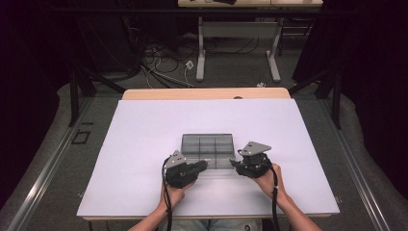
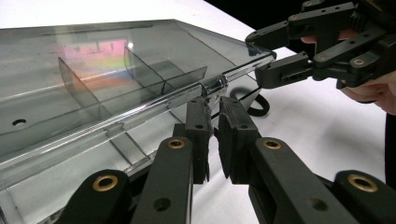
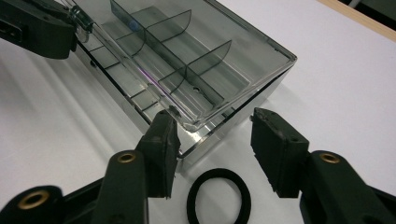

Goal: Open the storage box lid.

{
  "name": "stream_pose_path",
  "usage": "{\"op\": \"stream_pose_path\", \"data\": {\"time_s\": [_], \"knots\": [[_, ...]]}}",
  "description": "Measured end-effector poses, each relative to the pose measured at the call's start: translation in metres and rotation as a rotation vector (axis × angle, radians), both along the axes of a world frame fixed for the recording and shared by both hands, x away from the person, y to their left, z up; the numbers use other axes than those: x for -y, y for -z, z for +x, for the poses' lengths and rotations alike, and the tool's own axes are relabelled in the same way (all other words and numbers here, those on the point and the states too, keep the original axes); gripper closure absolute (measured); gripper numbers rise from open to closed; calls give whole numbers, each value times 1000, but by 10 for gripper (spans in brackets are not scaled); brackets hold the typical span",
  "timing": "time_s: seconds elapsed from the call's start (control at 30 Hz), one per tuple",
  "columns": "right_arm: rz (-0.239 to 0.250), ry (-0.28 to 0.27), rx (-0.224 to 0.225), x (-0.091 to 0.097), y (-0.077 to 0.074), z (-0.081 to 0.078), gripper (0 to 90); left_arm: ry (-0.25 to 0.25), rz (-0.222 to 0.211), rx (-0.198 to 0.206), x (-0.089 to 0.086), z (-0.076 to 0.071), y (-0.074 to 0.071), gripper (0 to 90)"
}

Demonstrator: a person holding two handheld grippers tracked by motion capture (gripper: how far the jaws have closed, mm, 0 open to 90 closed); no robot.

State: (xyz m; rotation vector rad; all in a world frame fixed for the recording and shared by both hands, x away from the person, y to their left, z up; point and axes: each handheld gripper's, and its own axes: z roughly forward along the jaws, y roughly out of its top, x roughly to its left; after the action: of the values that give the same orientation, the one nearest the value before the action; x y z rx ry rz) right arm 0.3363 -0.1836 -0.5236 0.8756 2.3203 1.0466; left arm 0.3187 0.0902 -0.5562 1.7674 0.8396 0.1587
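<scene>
A clear grey compartment box point(image 1: 208, 143) lies on the white table, with its lid point(image 2: 140, 60) tilted a little above the dividers. My left gripper point(image 2: 212, 119) is shut on the clear clasp point(image 2: 214, 87) at the lid's front edge; it shows as well in the high view point(image 1: 205, 164). My right gripper point(image 3: 215, 128) stands open astride the box's near corner point(image 3: 205, 126), one pad point(image 3: 164, 140) close to the edge and the other well apart. In the left gripper view the right gripper point(image 2: 257, 57) has the lid's corner between its tips. A black rubber ring point(image 3: 218, 198) lies flat on the table under it.
The white tabletop point(image 1: 144, 144) stretches wide on both sides of the box and beyond it, up to a wooden strip point(image 1: 207, 94) at the far edge. A person's hands point(image 1: 269, 180) hold both grippers near the front edge. Desk legs and cables lie on the floor behind.
</scene>
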Motion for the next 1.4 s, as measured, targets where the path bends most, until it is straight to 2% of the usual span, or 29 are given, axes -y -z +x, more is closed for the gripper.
{"op": "stream_pose_path", "data": {"time_s": [0.13, 0.23, 0.47, 0.5, 0.7, 0.77, 0.9, 1.03, 1.2, 1.23, 1.4], "knots": [[12, -3, -20, -1, 1, 1, 554, 4, -6, -5, 0, 0, 0, 818], [21, -4, -16, 0, 1, 2, 566, 14, 1, 4, -1, 0, -1, 803], [52, 6, -5, -1, 5, 1, 599, 44, 29, -14, -2, -2, -7, 643], [56, 4, -6, -1, 5, 1, 611, 40, 56, -10, -2, -2, -8, 572], [69, 13, 0, -2, 7, -1, 621, 50, 83, -17, -9, -3, -11, 484], [80, 16, -5, -2, 7, -1, 621, 54, 91, -20, -12, -4, -13, 420], [84, 18, -2, -2, 8, -1, 623, 56, 100, -31, -15, -8, -15, 381], [90, 22, 0, -3, 9, -1, 630, 69, 164, -2, -21, -14, -22, 322], [94, 28, -2, -3, 9, -2, 641, 68, 197, 21, -28, -20, -29, 261], [92, 27, -1, -3, 9, -2, 645, 57, 220, 38, -31, -22, -32, 242], [99, 26, -2, -3, 10, -2, 655, 45, 236, 49, -37, -20, -37, 193]]}}
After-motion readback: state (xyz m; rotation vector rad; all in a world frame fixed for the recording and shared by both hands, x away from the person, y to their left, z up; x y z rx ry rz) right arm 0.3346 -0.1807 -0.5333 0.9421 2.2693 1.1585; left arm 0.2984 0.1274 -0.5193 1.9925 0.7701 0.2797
